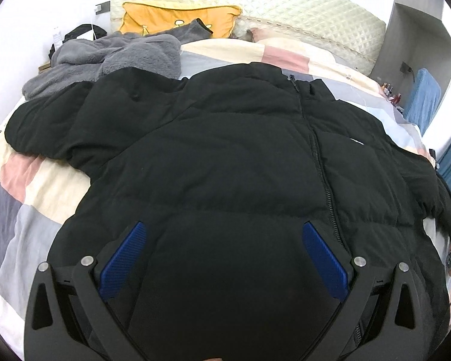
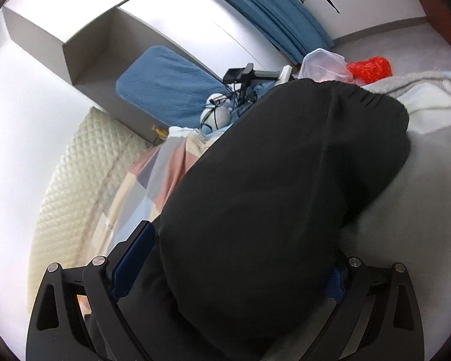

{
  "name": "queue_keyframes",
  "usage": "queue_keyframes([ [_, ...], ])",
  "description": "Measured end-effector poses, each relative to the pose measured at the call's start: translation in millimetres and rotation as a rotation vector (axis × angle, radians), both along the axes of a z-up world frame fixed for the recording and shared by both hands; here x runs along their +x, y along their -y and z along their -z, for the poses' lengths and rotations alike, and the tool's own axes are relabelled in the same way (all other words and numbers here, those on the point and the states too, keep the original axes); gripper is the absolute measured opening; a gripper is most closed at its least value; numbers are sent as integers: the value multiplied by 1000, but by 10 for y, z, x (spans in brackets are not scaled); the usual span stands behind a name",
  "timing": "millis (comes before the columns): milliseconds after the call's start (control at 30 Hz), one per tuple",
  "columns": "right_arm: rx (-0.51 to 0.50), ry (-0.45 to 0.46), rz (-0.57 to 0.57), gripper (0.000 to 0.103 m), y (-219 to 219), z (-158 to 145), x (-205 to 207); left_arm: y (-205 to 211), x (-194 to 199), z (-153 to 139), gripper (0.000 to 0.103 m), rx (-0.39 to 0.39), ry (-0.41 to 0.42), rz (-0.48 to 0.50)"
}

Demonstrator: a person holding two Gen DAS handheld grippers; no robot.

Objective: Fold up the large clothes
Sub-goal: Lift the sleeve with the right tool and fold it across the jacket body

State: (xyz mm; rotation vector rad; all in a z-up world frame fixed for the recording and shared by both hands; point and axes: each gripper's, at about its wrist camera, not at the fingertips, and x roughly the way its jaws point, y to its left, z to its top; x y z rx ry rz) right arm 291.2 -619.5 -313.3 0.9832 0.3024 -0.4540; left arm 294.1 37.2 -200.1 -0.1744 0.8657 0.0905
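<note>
A large black puffer jacket (image 1: 225,150) lies spread face up on the bed, zipper (image 1: 318,156) closed, collar toward the headboard, one sleeve (image 1: 45,126) stretched left. My left gripper (image 1: 224,231) hovers over the jacket's hem, jaws wide apart, blue pads (image 1: 123,261) showing, nothing between them. In the right wrist view the jacket's right sleeve (image 2: 270,180) fills the space between my right gripper's (image 2: 243,246) wide-set fingers; its cuff (image 2: 369,102) points away. The right pad (image 2: 335,282) is mostly hidden by fabric, and I cannot tell whether the jaws press it.
The bed has a patchwork quilt (image 1: 24,186) and a quilted cream headboard (image 1: 255,3). A grey fleece garment (image 1: 114,57) and an orange cushion (image 1: 177,21) lie near the pillows. Beside the bed stand a grey shelf (image 2: 84,48), blue curtain (image 2: 267,9) and red object (image 2: 368,67).
</note>
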Motion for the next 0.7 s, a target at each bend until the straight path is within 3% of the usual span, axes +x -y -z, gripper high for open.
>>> queue_keyframes([
  [133,60,116,24,95,45,48,28,3,-23,-28,103,6,10,-3],
  [167,79,128,7,88,48,42,92,-4,-30,-36,103,7,12,-4],
  [200,82,122,-4,69,47,31,132,-9,-38,-54,103,9,17,-5],
  [233,74,104,-16,56,45,-7,180,-15,-50,-76,103,14,24,-5],
  [267,63,88,-24,34,39,-45,195,-22,-64,-96,103,23,31,-9],
  [367,17,53,-72,17,54,-204,245,-47,-86,-154,103,48,46,-22],
  [433,-54,-9,-122,12,65,-405,319,-81,-77,-190,103,44,44,-32],
  [567,-93,37,-136,10,74,-949,289,-127,-105,-204,103,52,30,-36],
  [700,-211,25,-146,9,-174,-1521,312,-181,-104,-202,103,53,-15,-50],
])
